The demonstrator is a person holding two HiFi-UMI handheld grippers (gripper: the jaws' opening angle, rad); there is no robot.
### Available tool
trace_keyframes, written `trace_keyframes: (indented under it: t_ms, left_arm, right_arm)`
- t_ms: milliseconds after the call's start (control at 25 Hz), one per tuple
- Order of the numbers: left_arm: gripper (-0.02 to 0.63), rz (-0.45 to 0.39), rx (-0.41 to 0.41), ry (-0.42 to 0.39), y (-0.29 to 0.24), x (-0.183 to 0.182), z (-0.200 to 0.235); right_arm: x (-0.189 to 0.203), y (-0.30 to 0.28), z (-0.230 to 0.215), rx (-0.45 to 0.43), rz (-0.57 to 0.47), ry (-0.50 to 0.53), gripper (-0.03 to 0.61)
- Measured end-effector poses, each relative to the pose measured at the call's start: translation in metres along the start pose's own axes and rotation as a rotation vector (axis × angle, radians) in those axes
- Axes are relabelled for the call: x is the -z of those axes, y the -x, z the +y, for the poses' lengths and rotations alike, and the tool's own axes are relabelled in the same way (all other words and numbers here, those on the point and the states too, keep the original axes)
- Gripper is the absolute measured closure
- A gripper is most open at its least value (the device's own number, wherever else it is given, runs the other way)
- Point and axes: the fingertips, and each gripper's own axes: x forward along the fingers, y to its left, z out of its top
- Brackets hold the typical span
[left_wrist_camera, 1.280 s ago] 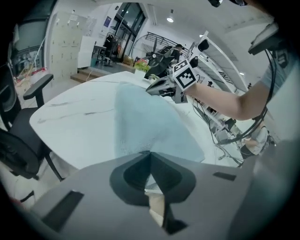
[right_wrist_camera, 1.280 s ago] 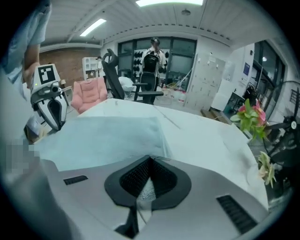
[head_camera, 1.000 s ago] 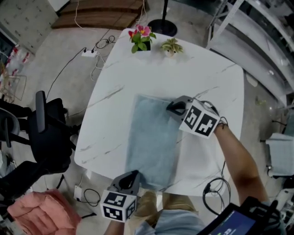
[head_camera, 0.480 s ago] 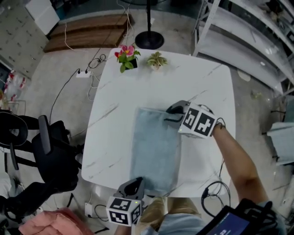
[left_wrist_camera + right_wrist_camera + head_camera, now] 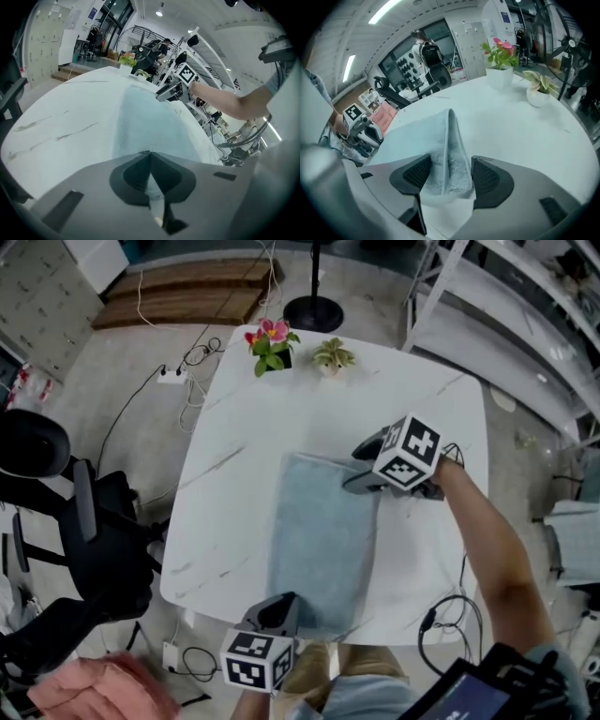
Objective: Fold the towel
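Observation:
A light blue towel [image 5: 323, 540] lies lengthwise on the white marble table [image 5: 244, 427]. My left gripper [image 5: 281, 604] is at the towel's near edge, shut on that edge [image 5: 151, 187]. My right gripper [image 5: 362, 465] is at the towel's far right corner. Its jaws have just been opening and now stand wide. In the right gripper view a pinched-up ridge of towel [image 5: 451, 140] stands loose between the fingers [image 5: 415, 173] of my right gripper [image 5: 450, 174], which do not press on it. The right gripper [image 5: 169, 92] also shows across the towel [image 5: 150, 117] in the left gripper view.
Two small potted plants, one flowering [image 5: 270, 341] and one green [image 5: 331, 354], stand at the table's far edge. A black office chair [image 5: 103, 549] is left of the table, a lamp base [image 5: 314, 313] behind it and metal shelving [image 5: 525, 306] to the right. Cables lie on the floor.
The right gripper's jaws went from shut on the towel's far corner to wide open, and the gripper rolled. The left gripper stayed at the near edge.

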Motion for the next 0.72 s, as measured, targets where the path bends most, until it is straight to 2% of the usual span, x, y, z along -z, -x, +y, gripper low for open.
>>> trace_keyframes:
  t_ms: [80,120,200,280,520,720]
  left_arm:
    - [0.606,0.002,0.01,0.007,-0.002,-0.002,0.0]
    - [0.606,0.0,0.015,0.01,-0.002,-0.003,0.0]
    - [0.606,-0.008,0.017,0.014,-0.003,-0.005,0.0]
    - [0.606,-0.014,0.013,0.019,-0.002,-0.004,0.0]
    - [0.604,-0.039,-0.003,0.027,0.01,-0.002,-0.003]
    - [0.604,-0.081,-0.015,0.025,0.031,0.002,-0.007]
  right_arm:
    - [-0.001,-0.003,0.005,-0.071,0.014,-0.039,0.289]
    - [-0.002,-0.004,0.01,-0.128,0.021,-0.067,0.31]
    - [-0.002,-0.008,0.02,-0.246,0.045,-0.119,0.41]
    - [-0.004,-0.011,0.024,-0.285,0.052,-0.134,0.453]
    - [-0.023,0.005,0.029,-0.19,0.0,-0.091,0.485]
    - [-0.045,0.029,0.058,-0.101,-0.032,0.016,0.489]
